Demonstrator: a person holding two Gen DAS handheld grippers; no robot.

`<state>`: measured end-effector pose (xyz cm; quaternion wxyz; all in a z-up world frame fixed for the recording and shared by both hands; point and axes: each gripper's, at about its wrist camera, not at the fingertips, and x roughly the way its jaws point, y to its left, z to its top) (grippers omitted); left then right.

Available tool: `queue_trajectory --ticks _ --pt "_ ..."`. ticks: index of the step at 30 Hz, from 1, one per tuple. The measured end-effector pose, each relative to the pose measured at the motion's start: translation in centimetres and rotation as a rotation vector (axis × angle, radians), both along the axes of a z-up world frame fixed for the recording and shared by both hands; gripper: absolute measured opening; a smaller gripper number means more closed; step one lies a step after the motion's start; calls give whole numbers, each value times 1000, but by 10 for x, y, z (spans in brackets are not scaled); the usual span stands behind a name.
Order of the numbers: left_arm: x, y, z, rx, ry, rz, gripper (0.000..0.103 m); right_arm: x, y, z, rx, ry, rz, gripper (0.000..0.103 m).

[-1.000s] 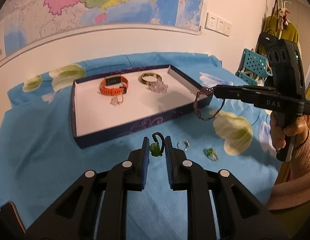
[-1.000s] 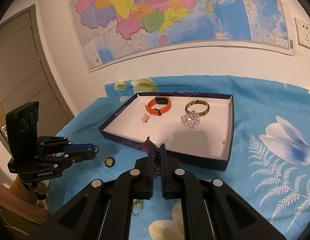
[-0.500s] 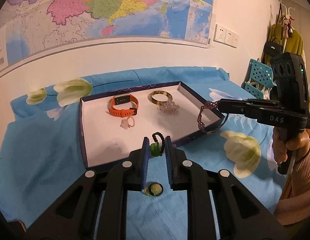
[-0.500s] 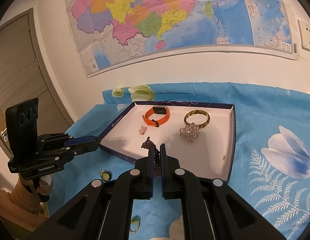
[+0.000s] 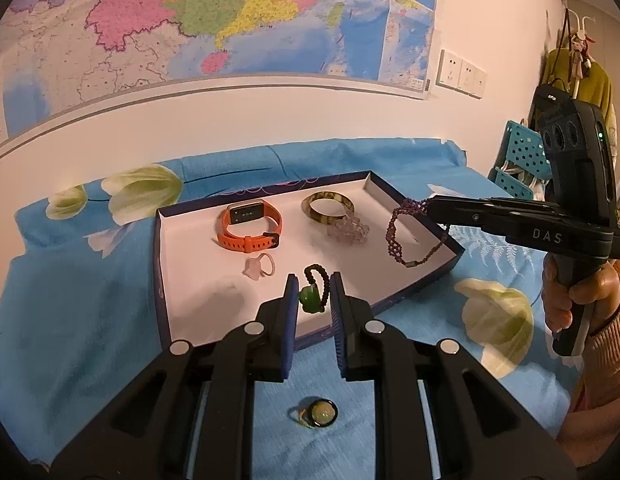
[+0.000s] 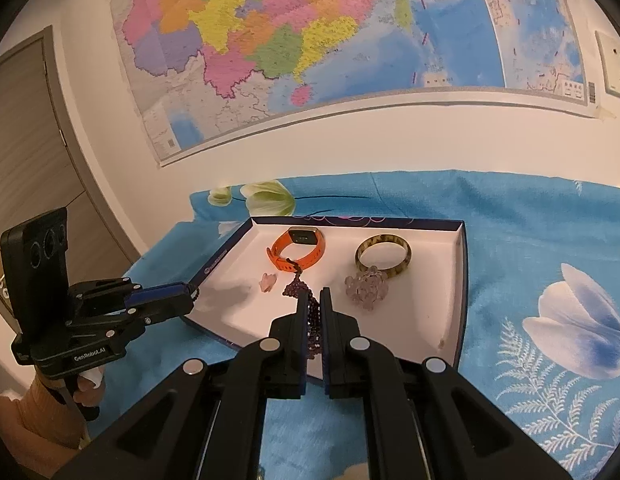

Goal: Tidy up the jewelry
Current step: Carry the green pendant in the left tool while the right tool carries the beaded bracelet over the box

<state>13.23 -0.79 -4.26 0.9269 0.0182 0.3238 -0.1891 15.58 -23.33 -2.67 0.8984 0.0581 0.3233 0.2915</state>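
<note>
A dark blue tray (image 5: 160, 264) with a white floor lies on the blue cloth; it also shows in the right wrist view (image 6: 462, 280). In it lie an orange watch (image 5: 248, 227), a mottled bangle (image 5: 328, 208), a clear bead cluster (image 5: 348, 231) and a small pink ring (image 5: 259, 266). My left gripper (image 5: 313, 294) is shut on a green pendant with a black bead loop (image 5: 311, 298), held over the tray's near edge. My right gripper (image 6: 313, 304) is shut on a purple bead bracelet (image 5: 406, 240), which hangs over the tray's right side.
A ring with a pale round stone (image 5: 320, 414) lies on the cloth beneath my left gripper. The cloth has white flower prints (image 5: 496, 322). A wall with a map stands behind the table. A teal crate (image 5: 518, 164) sits at the far right.
Both grippers have moved toward the tray with their pieces. The pendant now hangs over the tray's near edge, and the bracelet has come over the tray's right side.
</note>
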Motion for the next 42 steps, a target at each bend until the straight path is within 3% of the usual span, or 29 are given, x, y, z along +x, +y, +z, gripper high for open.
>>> queue_trajectory --ticks 19,42 --pt "33 1 -20 9 67 44 16 29 8 -19 2 62 -11 4" --pt "47 -10 -22 51 82 41 16 44 9 -22 12 97 -14 4"
